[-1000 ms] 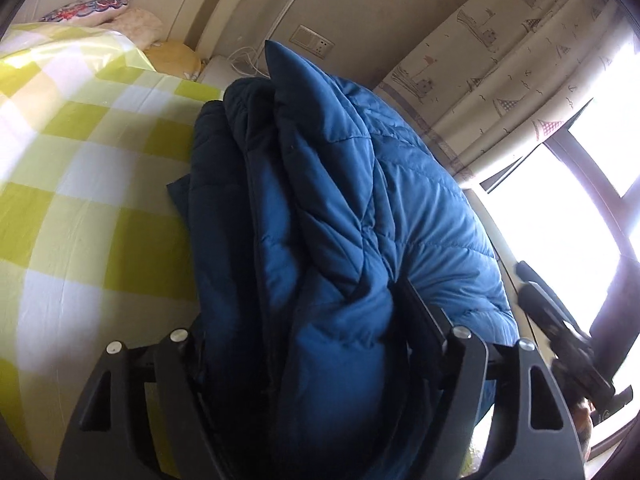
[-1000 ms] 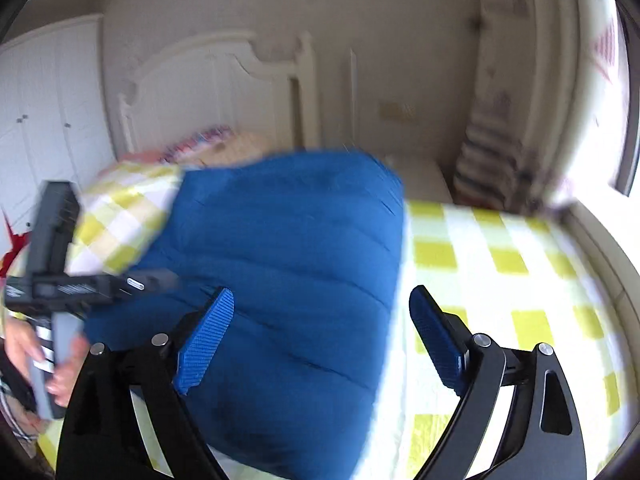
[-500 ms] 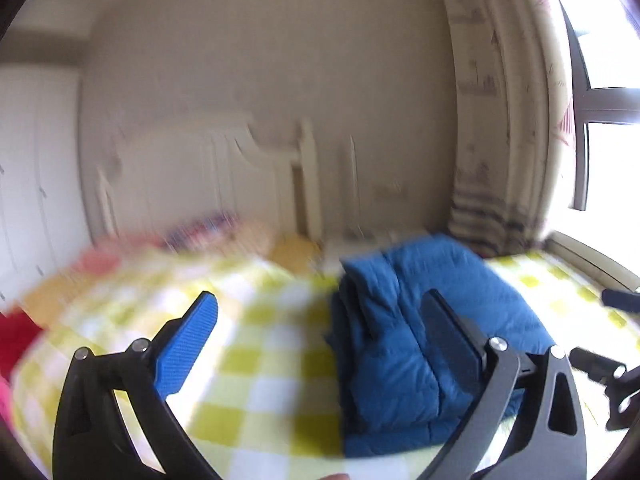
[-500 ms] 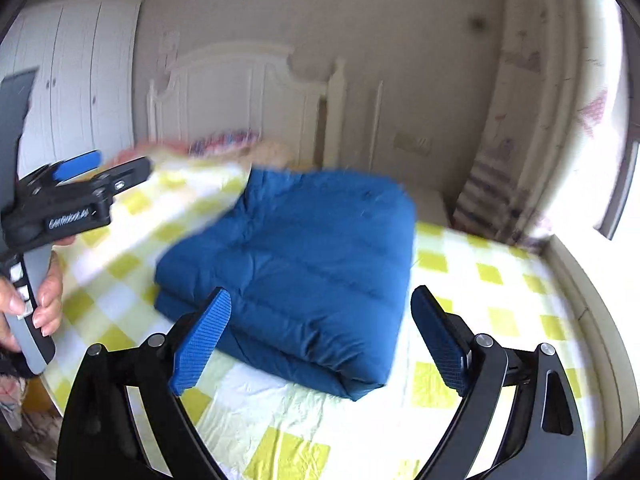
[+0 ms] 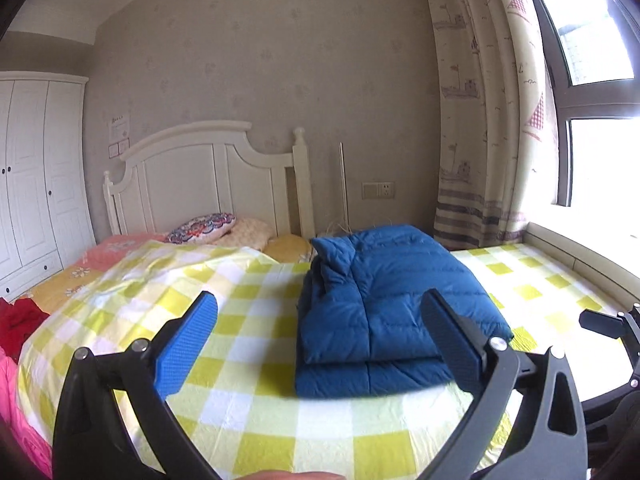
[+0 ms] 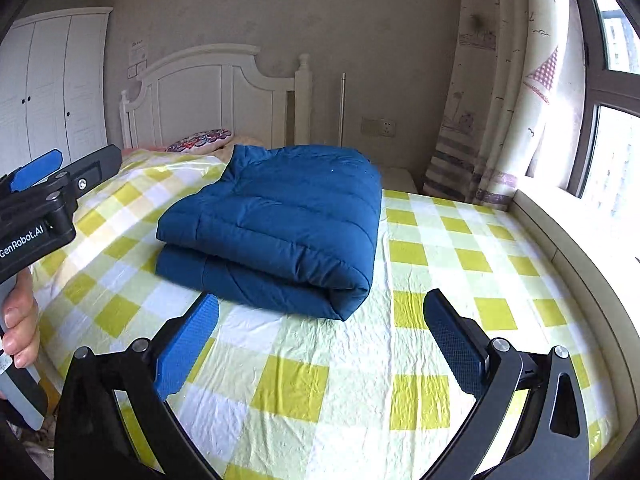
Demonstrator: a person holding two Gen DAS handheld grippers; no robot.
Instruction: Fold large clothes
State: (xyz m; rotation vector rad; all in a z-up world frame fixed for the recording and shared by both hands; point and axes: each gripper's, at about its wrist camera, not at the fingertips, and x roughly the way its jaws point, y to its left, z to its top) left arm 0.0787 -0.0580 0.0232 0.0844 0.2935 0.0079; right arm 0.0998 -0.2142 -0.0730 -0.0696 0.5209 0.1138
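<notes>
A blue quilted jacket (image 5: 384,304) lies folded in a thick rectangular bundle on the yellow-and-white checked bed sheet (image 5: 240,280). It also shows in the right wrist view (image 6: 280,224). My left gripper (image 5: 320,340) is open and empty, held back from the bundle's near edge. My right gripper (image 6: 320,344) is open and empty, a short way in front of the bundle's folded corner. The left gripper also shows at the left edge of the right wrist view (image 6: 44,200), in a hand.
A white headboard (image 5: 208,176) and pillows (image 5: 208,228) are at the far end of the bed. A white wardrobe (image 5: 28,184) stands left. Curtains (image 5: 488,120) and a window sill (image 6: 580,240) run along the right. Red and pink clothes (image 5: 16,332) lie at the left edge.
My left gripper has let go of the jacket, opened and pulled back. Both grippers have drawn away from the folded bundle, which now lies still on the bed.
</notes>
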